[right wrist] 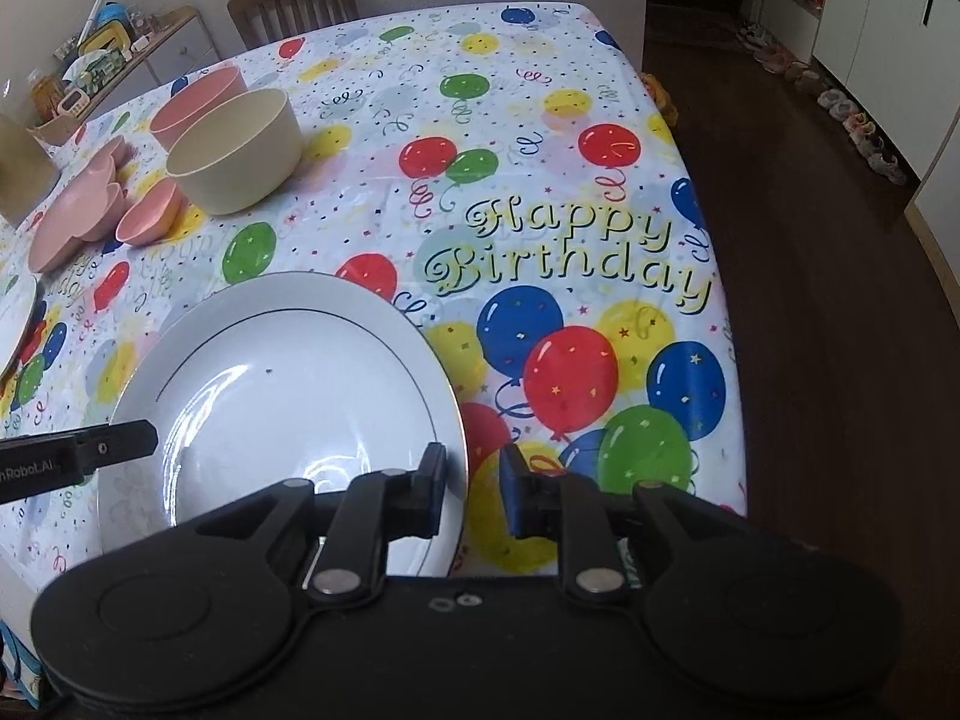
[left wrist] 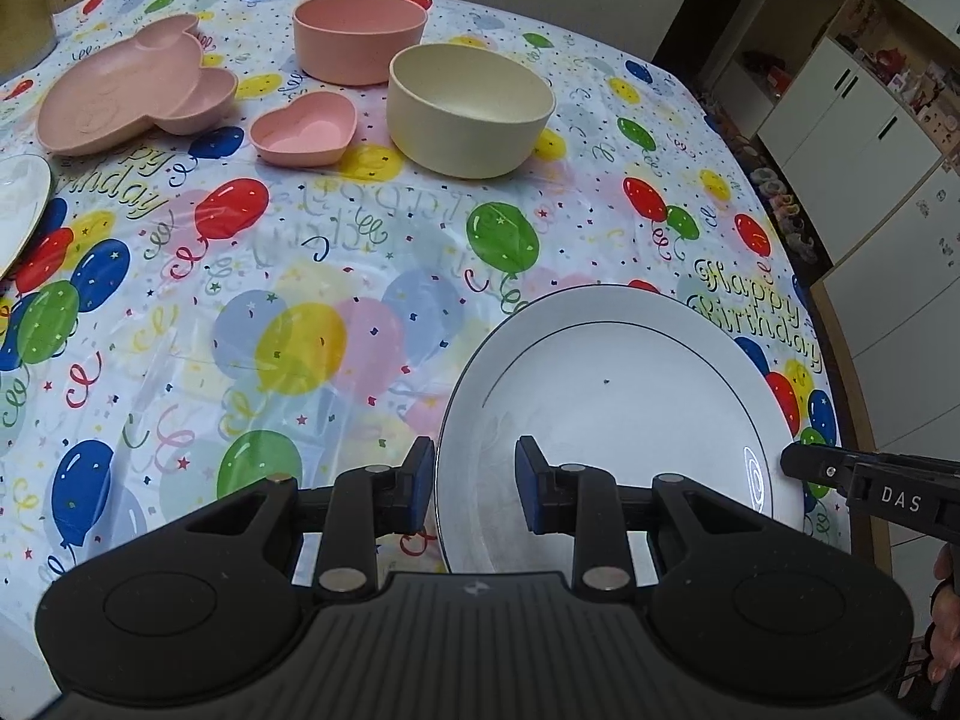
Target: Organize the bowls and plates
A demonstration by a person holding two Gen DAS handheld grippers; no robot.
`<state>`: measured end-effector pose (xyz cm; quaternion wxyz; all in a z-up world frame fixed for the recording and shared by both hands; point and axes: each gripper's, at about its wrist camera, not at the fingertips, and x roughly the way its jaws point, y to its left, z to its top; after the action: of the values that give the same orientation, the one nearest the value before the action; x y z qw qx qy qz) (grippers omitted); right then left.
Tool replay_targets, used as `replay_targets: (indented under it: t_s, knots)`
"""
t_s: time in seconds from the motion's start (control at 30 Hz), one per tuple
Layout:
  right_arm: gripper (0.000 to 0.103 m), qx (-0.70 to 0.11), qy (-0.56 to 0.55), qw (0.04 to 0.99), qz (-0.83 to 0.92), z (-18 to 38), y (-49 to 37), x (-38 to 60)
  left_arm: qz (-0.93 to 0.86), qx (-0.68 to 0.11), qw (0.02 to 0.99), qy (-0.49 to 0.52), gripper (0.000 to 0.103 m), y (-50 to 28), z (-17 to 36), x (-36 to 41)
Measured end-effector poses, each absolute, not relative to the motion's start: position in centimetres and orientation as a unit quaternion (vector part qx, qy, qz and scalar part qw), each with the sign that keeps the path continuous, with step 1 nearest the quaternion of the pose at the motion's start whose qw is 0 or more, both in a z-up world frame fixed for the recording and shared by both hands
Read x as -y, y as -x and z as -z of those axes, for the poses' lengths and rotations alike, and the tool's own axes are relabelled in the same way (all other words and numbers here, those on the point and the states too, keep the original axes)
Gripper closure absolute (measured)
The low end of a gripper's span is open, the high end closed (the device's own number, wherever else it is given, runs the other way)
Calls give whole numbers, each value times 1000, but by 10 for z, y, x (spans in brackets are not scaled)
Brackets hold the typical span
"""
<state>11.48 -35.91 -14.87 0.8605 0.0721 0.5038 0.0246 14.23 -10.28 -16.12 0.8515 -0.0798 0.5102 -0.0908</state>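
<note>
Table covered by balloon-print birthday tablecloth (left wrist: 336,276); all items sit on it. Large white plate (left wrist: 624,408) with a thin dark ring lies flat near the table's front right corner, at 5 o'clock in the left wrist view and 7 o'clock in the right wrist view. Left gripper (left wrist: 474,489) straddles the plate's left rim: one blue pad outside the edge, the other over the plate's inner surface, a visible gap on both sides, so jaws apart and not clamping. Right gripper (right wrist: 473,492) straddles the right rim likewise; its pads stand off the edge, nothing pinched. Pink mouse-head divided plate (left wrist: 120,96) at 10 o'clock of the left wrist view. Pink round bowl (left wrist: 360,36) at 12 o'clock, at the far edge. Cream round bowl (left wrist: 468,108) just in front of and to the right of the pink one, close together; cannot tell if touching. Small pink heart-shaped dish (left wrist: 303,129) between the mouse plate and the cream bowl. Edge of a second white plate (left wrist: 18,204) at 9 o'clock, mostly cut off by the frame.
</note>
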Motion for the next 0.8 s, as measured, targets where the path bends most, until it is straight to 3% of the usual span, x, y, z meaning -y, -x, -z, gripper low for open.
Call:
replay_targets:
  t_s: [0.2,0.47,0.57,0.63,0.8]
  knots:
    - [80,-479,-47,876,-43,129,-106,356,78,-498,861,75,75,-129,147,101]
    - [65,-448,-33,890,-79,104,-94,345,63,-472,876,78,74,-104,121,98]
    - [59,-440,-30,893,-94,97,-89,340,54,-461,882,81,67,-96,111,96]
    - [56,-434,-28,894,-105,91,-86,337,45,-453,886,84,51,-90,104,93]
    - [51,-424,-33,896,-130,78,-81,327,26,-435,895,97,50,-76,85,82]
